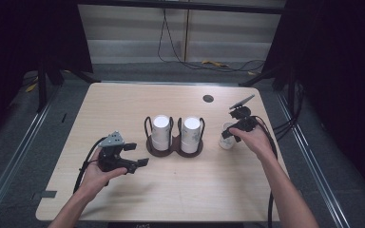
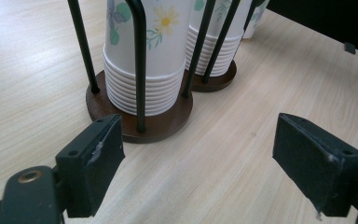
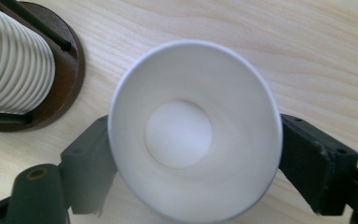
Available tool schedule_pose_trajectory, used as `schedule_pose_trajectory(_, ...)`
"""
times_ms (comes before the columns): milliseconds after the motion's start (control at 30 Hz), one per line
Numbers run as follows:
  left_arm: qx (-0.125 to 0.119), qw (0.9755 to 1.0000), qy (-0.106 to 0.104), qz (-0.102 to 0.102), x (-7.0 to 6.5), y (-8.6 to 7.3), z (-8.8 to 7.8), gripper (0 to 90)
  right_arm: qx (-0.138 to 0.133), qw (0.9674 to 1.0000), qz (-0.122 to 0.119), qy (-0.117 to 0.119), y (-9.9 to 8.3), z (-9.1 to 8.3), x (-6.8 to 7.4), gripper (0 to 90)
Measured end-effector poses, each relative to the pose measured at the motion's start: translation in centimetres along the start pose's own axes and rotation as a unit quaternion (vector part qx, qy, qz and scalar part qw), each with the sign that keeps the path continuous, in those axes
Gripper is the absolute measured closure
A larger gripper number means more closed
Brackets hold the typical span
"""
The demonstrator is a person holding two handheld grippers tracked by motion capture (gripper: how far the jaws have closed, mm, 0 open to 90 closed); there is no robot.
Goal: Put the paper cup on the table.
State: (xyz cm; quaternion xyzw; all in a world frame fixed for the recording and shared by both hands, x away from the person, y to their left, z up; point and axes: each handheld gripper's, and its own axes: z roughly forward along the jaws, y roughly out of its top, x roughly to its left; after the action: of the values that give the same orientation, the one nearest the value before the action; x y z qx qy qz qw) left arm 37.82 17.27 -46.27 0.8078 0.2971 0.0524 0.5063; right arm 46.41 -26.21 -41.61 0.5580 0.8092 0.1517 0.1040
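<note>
Already one cup stood loose on the table.
Right gripper (image 3: 186, 154) straddled the upright cup (image 3: 193, 126), jaws apart, seemingly not pressing; holder (image 1: 174, 147) with two cup stacks beside it. Left gripper (image 2: 214, 154) waited, jaws wide and empty; further cups likely remained.
</note>
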Motion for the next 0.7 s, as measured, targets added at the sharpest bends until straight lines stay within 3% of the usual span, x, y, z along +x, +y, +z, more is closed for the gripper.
schedule_pose_trajectory(400, 0.001, 1.0000, 0.001, 0.005, -0.1, 0.0, -0.1, 16.3, -0.048, 0.9985, 0.020, 0.019, -1.8, 0.2, -0.1, 17.0)
schedule_pose_trajectory(567, 0.007, 0.9999, -0.003, -0.012, 0.0, 0.0, -0.1, 19.4, -0.060, 0.9974, 0.033, 0.022, -2.7, 0.4, -0.3, 17.0)
schedule_pose_trajectory(700, 0.007, 0.9999, -0.002, -0.011, 0.0, 0.0, -0.1, 19.4, -0.076, 0.9959, 0.042, 0.025, -3.4, 0.6, -0.4, 17.0)
